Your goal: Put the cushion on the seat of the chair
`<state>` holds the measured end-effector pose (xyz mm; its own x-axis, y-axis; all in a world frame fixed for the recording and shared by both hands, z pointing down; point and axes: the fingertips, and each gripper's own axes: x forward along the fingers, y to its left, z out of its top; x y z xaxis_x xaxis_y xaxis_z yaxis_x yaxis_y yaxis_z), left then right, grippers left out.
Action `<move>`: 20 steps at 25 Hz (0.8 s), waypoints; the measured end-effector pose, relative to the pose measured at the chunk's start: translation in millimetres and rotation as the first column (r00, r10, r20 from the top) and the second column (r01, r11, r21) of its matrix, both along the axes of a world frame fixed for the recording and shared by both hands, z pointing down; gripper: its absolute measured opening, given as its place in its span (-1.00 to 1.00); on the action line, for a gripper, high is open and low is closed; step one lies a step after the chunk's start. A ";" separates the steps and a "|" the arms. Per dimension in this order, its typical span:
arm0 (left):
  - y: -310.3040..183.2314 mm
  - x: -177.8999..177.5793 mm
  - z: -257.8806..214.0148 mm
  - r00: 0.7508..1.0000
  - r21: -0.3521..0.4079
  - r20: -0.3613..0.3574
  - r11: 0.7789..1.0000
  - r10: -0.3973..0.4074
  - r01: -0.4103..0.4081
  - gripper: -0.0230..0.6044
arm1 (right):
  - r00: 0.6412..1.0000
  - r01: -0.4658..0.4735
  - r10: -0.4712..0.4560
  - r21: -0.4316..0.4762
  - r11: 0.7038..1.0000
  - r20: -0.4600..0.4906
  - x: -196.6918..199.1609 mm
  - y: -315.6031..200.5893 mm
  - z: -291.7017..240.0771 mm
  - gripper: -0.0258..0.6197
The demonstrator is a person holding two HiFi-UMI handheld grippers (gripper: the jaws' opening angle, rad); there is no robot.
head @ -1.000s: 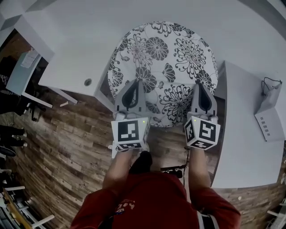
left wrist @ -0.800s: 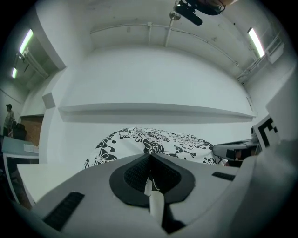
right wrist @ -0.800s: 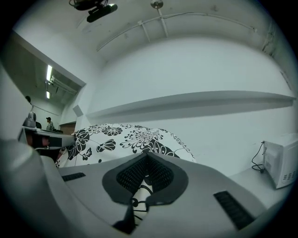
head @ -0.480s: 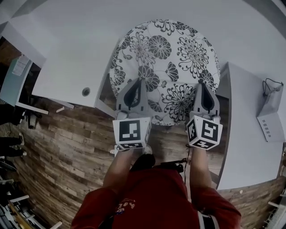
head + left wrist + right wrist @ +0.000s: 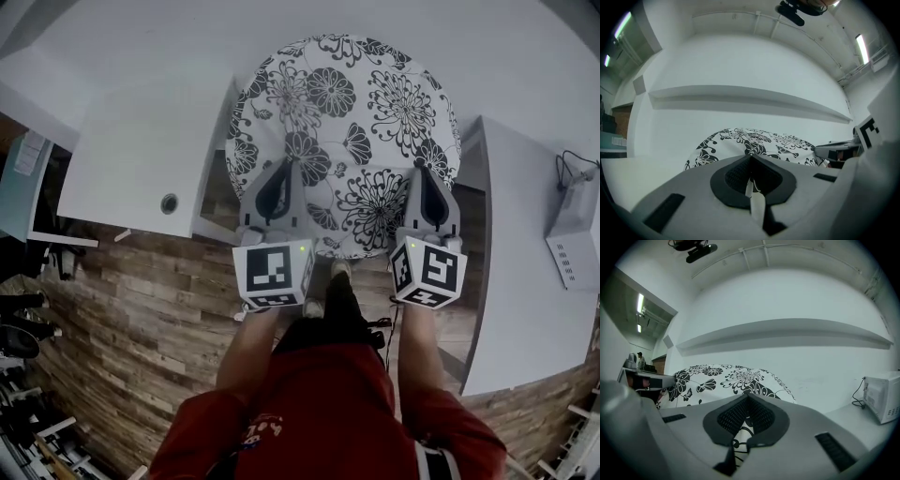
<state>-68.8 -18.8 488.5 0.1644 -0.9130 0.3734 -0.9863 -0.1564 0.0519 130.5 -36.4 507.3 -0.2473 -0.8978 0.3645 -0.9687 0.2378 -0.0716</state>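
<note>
Left gripper view shows the left gripper (image 5: 751,182) with its jaws pressed together on a thin fold of pale fabric, which is the near edge of the cushion (image 5: 754,139). The right gripper (image 5: 746,423) is likewise clamped on that edge, and black-and-white print is seen between its ribbed pads. From the head view, the round cushion (white, with black flowers) is seen held out in front of the person, with one gripper at each side of its near rim. It spans the gap between a white desk (image 5: 131,159) at the left and a white counter (image 5: 520,253) at the right, with wooden floor (image 5: 141,319) below. Whether anything supports it from beneath cannot be told. A microwave (image 5: 881,397) is seen on the counter.
</note>
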 end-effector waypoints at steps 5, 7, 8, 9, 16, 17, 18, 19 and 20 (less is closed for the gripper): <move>-1.3 0.3 -1.1 1.000 -0.043 -0.007 0.999 0.027 -0.028 -0.84 | 1.000 -0.012 0.012 -0.008 1.000 -0.024 -0.2 0.4 -9.9 -0.83; -2.7 -1.5 2.1 1.000 -0.067 -0.001 0.997 0.026 -0.026 -0.84 | 0.999 -0.003 0.002 -0.017 1.000 -0.034 -0.8 -2.1 -10.6 -0.83; -3.1 -2.4 2.7 1.000 -0.077 0.002 0.997 0.022 -0.021 -0.84 | 0.999 0.001 -0.002 -0.025 1.000 -0.035 -1.3 -3.1 -10.5 -0.83; -3.2 -2.7 2.4 1.000 -0.085 0.004 0.996 0.018 -0.017 -0.84 | 0.999 0.002 -0.003 -0.035 0.999 -0.034 -1.3 -3.6 -10.4 -0.83; -4.8 -1.5 1.1 1.000 -0.140 -0.007 0.990 -0.005 0.004 -0.84 | 0.999 -0.003 -0.002 -0.101 0.995 -0.045 -0.5 -6.7 -13.2 -0.83; -5.1 -1.7 0.8 1.000 -0.153 -0.012 0.988 -0.008 0.006 -0.84 | 0.999 -0.001 -0.005 -0.114 0.994 -0.052 -0.3 -7.4 -14.9 -0.83; -4.9 -1.6 0.4 1.000 -0.167 -0.017 0.986 -0.011 0.008 -0.84 | 0.998 0.001 -0.008 -0.127 0.992 -0.058 0.0 -7.5 -16.6 -0.83; -3.6 -1.0 0.2 1.000 -0.178 -0.020 0.984 -0.013 0.009 -0.84 | 0.998 0.002 -0.010 -0.138 0.990 -0.062 0.7 -6.8 -17.4 -0.83; -1.4 -0.4 0.5 1.000 -0.183 -0.021 0.983 -0.014 0.010 -0.84 | 0.998 0.002 -0.011 -0.144 0.990 -0.063 1.4 -5.1 -16.9 -0.83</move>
